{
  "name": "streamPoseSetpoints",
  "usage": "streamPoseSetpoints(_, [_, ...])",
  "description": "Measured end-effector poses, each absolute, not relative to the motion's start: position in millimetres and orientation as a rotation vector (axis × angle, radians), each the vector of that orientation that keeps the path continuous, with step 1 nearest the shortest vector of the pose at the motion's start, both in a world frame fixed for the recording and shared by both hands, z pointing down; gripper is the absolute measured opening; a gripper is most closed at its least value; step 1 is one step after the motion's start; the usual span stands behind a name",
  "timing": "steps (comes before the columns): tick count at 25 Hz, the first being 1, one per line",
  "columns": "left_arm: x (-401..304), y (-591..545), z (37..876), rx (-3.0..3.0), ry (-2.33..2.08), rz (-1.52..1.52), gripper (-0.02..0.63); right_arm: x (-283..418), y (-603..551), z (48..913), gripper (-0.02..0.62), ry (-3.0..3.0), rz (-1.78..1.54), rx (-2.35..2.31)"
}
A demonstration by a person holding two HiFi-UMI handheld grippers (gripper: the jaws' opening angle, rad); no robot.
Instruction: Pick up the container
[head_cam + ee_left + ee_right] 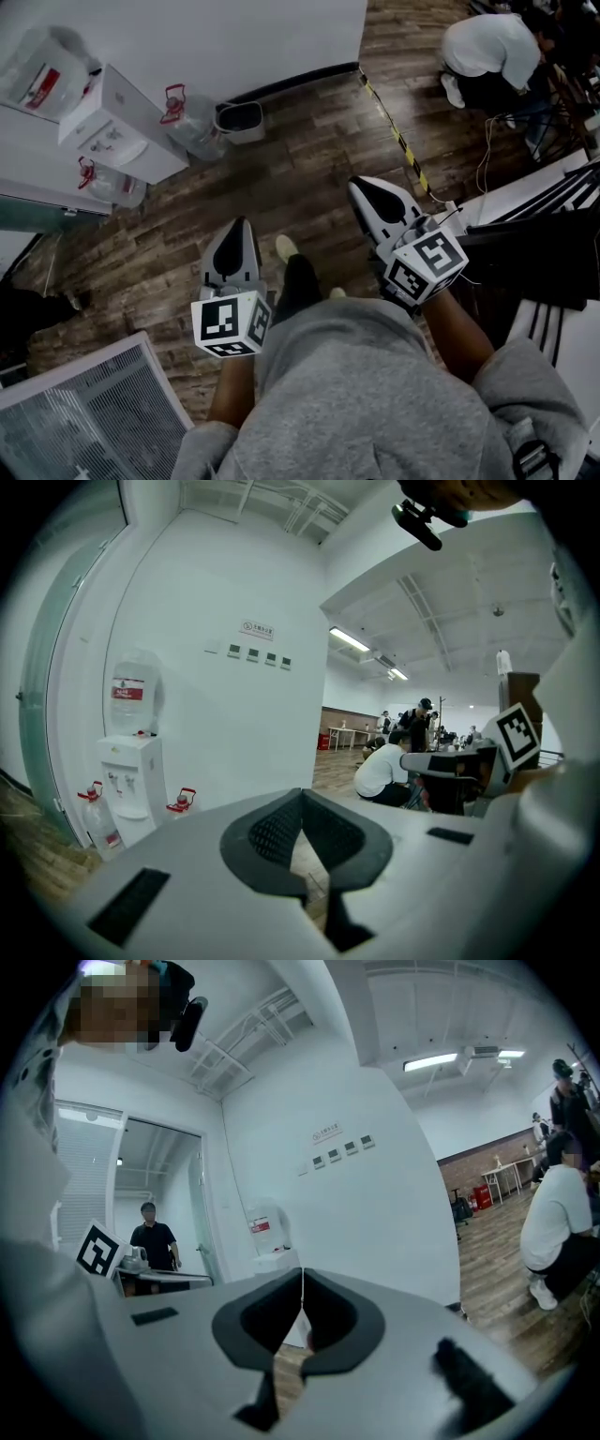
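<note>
No container lies between the jaws of either gripper. My left gripper (240,223) is held out over the wooden floor with its jaws shut and empty; in the left gripper view its tips (302,794) meet. My right gripper (361,185) points ahead beside it, also shut on nothing, and its tips (302,1274) touch in the right gripper view. Ahead on the left, clear water jugs (192,127) with red handles stand on the floor by a white water dispenser (117,122). A small dark bin (241,117) stands against the wall.
A person in a white top crouches at the far right (487,52). Yellow-black tape (398,141) runs across the floor. A white table with dark gear (534,187) is on the right, a grey grille panel (84,412) at the bottom left. Another person (153,1237) stands behind a table.
</note>
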State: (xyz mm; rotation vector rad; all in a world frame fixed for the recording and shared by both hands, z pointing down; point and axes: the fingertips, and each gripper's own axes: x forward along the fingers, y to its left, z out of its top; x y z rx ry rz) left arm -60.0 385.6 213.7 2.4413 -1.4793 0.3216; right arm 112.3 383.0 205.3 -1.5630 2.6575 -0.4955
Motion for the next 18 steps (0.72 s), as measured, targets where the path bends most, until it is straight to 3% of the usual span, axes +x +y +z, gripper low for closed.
streamPoseSetpoints(18, [-120.1,251.9,220.4,2.385,-1.484,0.327,0.014,41.3,249.7,209.2,0.026,2.754,-0.518,-1.517])
